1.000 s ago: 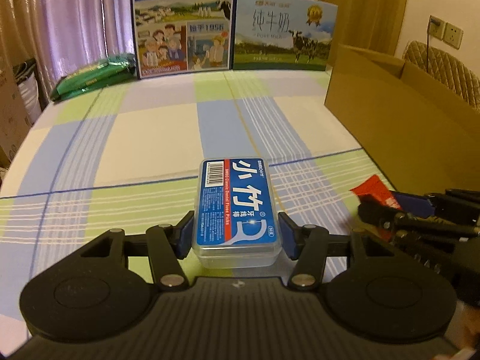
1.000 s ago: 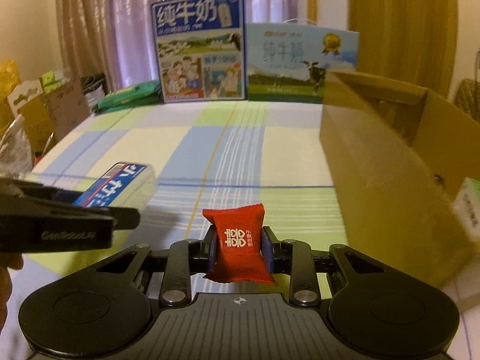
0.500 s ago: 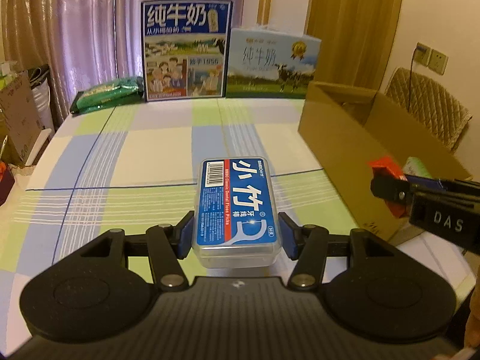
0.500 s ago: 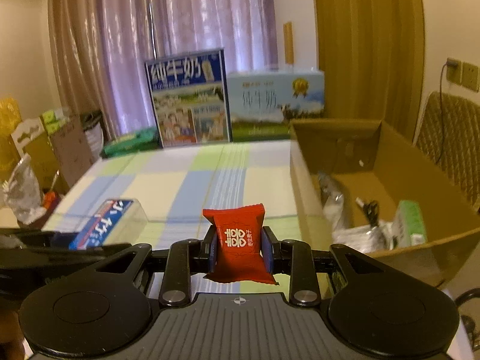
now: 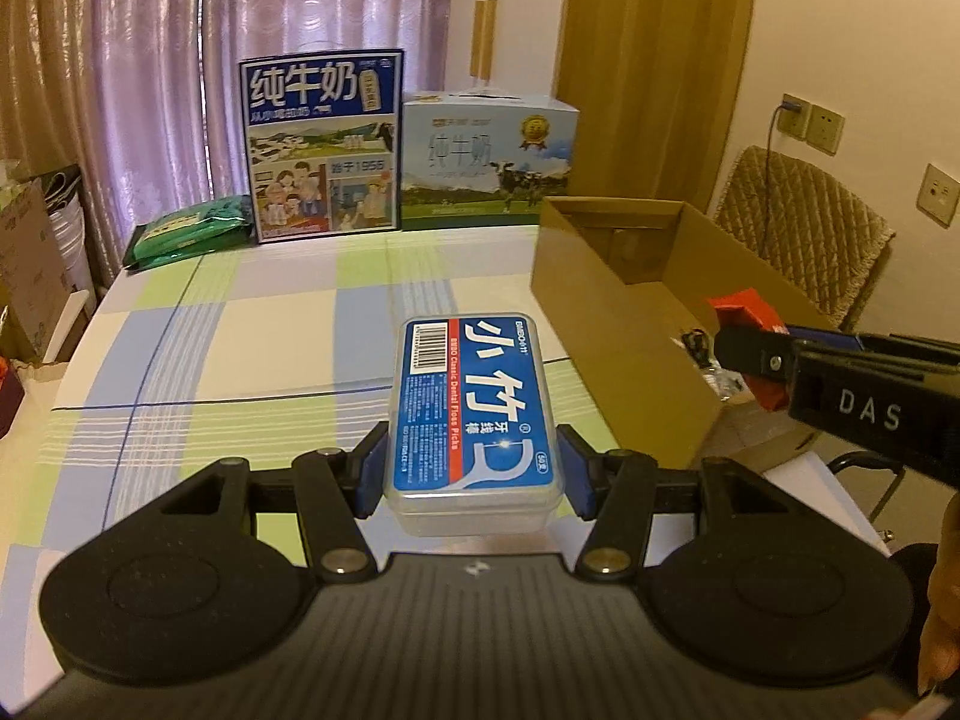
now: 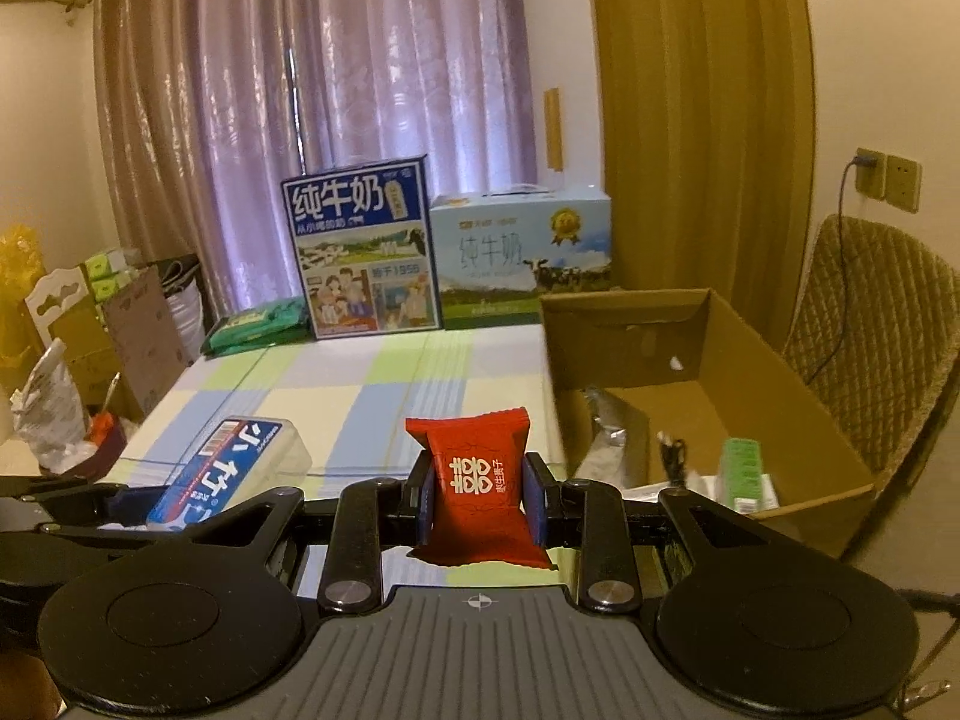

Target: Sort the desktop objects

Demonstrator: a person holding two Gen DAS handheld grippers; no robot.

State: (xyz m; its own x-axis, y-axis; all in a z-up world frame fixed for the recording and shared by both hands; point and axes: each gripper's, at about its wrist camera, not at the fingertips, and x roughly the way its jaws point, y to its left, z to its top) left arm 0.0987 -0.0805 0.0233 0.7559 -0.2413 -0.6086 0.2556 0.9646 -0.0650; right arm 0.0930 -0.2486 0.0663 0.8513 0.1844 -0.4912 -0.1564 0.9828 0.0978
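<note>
My left gripper (image 5: 473, 477) is shut on a clear dental floss box with a blue label (image 5: 472, 414), held well above the checked tablecloth (image 5: 240, 354). My right gripper (image 6: 480, 507) is shut on a red candy packet (image 6: 478, 474) with white characters. In the right wrist view the floss box (image 6: 231, 471) shows at lower left. In the left wrist view the red packet (image 5: 744, 315) and the right gripper's black body hang over the open cardboard box (image 5: 624, 336). That cardboard box (image 6: 798, 396) stands at the table's right side and holds several items.
Two milk cartons (image 5: 324, 144) (image 5: 486, 162) stand at the table's far edge, with green packets (image 5: 186, 231) to their left. A quilted chair (image 6: 870, 324) is behind the cardboard box. Bags and boxes (image 6: 78, 360) crowd the floor at left.
Both grippers have risen high above the table with their loads. The inside of the cardboard box has come into view, and the right gripper now hangs over its near end.
</note>
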